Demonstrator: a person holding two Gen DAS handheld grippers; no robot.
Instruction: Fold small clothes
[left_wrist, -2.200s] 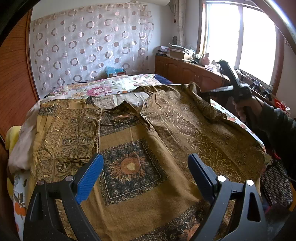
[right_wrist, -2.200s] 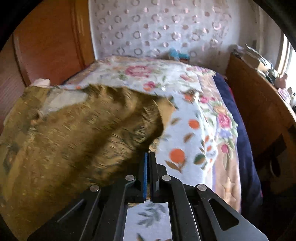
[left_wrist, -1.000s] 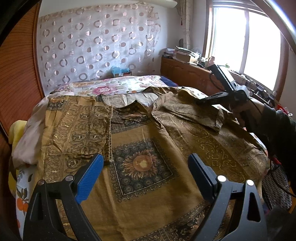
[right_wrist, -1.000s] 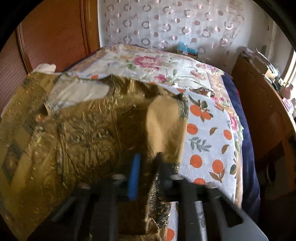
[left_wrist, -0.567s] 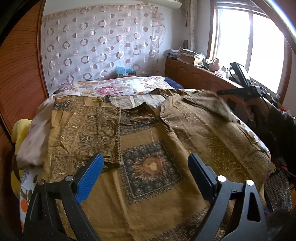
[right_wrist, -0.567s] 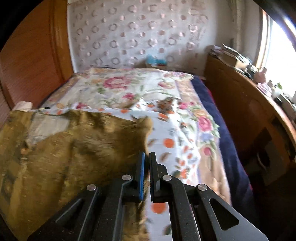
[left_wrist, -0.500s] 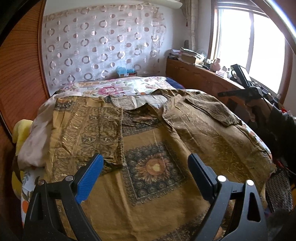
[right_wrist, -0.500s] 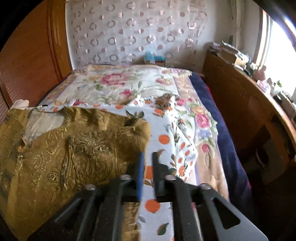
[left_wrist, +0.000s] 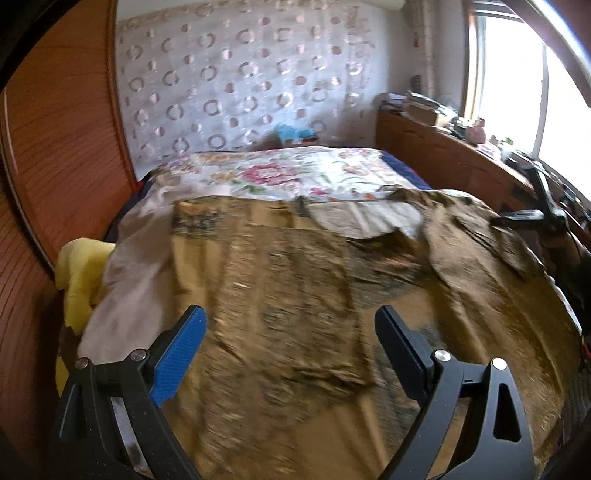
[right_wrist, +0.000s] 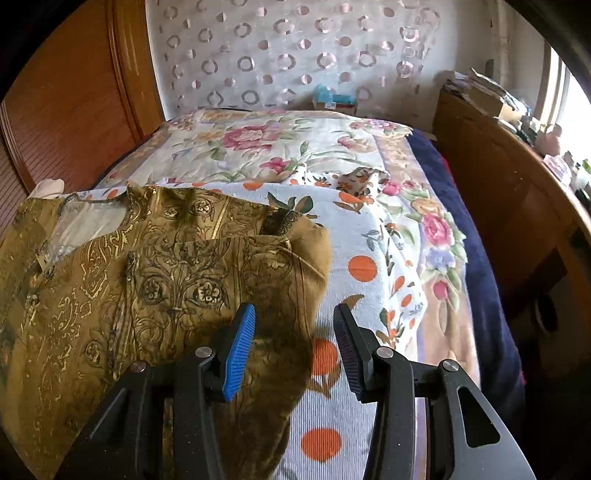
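The ochre-gold patterned fabric shirt (left_wrist: 295, 295) lies spread across the bed (right_wrist: 369, 229), both sleeves folded inward so the body narrows. The right gripper (right_wrist: 293, 347) hangs over the shirt's right edge, its fingers having just been opening, nothing between them, probably after dropping that sleeve. The left gripper (left_wrist: 291, 354) hovers wide and empty above the left sleeve.

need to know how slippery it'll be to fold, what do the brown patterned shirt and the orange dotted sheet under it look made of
Brown patterned shirt: thin woven cloth, probably silky or synthetic; gold lines of the print glint, and the folded sleeve lies flat with soft creases. It may slide.

Orange dotted sheet: looks like ribbed, towel-like cotton; fine parallel ridges, matte, no shine. Likely grippier.
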